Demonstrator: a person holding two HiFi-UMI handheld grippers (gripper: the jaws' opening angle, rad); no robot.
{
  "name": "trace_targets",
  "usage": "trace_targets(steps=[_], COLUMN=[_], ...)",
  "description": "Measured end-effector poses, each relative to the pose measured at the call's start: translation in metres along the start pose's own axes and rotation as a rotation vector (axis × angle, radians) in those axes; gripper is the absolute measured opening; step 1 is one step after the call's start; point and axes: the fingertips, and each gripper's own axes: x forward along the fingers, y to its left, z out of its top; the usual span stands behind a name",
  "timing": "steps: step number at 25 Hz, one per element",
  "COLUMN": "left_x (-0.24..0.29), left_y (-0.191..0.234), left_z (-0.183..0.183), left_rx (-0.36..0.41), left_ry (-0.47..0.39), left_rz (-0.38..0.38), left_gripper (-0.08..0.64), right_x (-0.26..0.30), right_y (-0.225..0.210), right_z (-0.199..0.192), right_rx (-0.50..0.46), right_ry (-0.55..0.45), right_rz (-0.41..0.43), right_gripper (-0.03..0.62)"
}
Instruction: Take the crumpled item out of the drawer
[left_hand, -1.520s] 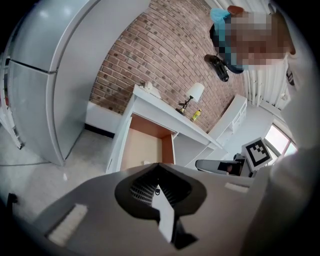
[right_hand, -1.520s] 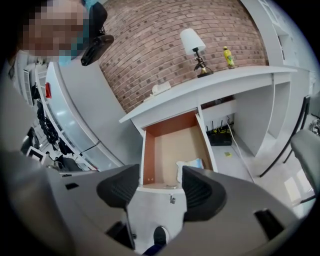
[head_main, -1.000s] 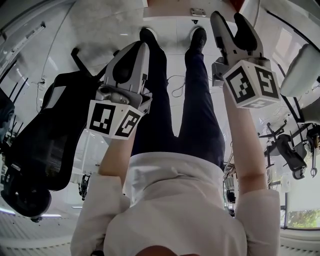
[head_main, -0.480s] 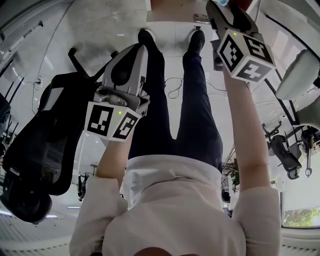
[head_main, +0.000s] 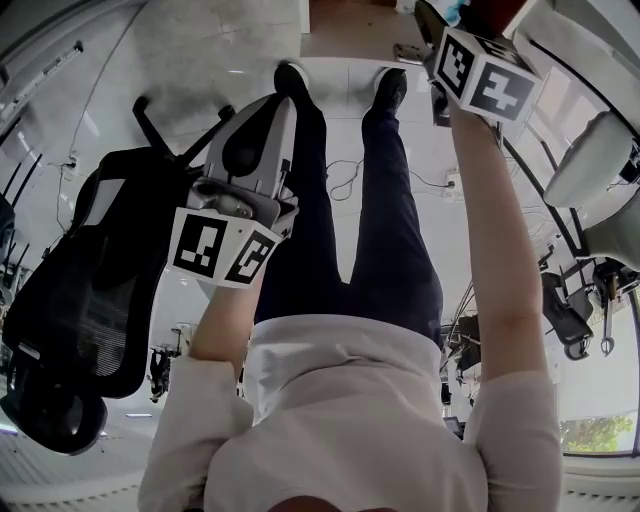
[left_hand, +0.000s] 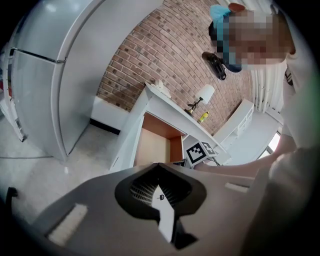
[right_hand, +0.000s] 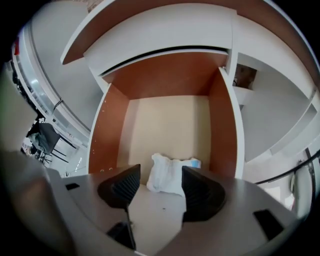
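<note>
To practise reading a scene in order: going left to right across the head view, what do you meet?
Black chair → left gripper → legs → right gripper.

The right gripper (right_hand: 161, 181) faces into the open drawer (right_hand: 223, 120). Its two dark jaws stand apart, with nothing clamped between them. The drawer has brown side walls and a pale beige floor. The crumpled item (right_hand: 166, 174), white with a blue edge at its right side, lies on that floor and appears in the gap between the jaws. A black chair (right_hand: 46, 136) stands at far left.
</note>
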Motion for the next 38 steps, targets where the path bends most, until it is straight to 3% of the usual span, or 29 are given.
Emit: trace_targets(steps=[12, 18, 20, 23, 26, 38], left_x=[0.007, 0.009, 0.009, 0.009, 0.009, 0.012], left_y=[0.010, 0.018, 0.018, 0.018, 0.020, 0.023], left_z=[-0.001, -0.007, -0.007, -0.006, -0.005, -0.006], left_rx=[-0.041, -0.068, -0.071, -0.075, -0.076, -0.080], left_ry=[0.012, 0.041, 0.044, 0.045, 0.042, 0.057], left_rz=[0.003, 0.012, 0.009, 0.002, 0.000, 0.006], left_gripper=[0.010, 0.009, 0.009, 0.009, 0.009, 0.009], right_x=[0.052, 0.071, 0.073, 0.073, 0.073, 0.072], right_y=[-0.008, -0.016, -0.019, -0.022, -0.022, -0.021], right_z=[0.011, 0.000, -0.003, -0.008, -0.009, -0.007], right_rx=[-0.109, -0.089, -0.093, -0.101, -0.086, -0.053], right_ry=[0.143, 0.205, 0.225, 0.247, 0.253, 0.234], right_rz=[0.009, -0.015, -0.028, -0.042, -0.040, -0.047], right_gripper=[0.252, 0.250, 0.218, 0.110, 0.061, 0.044])
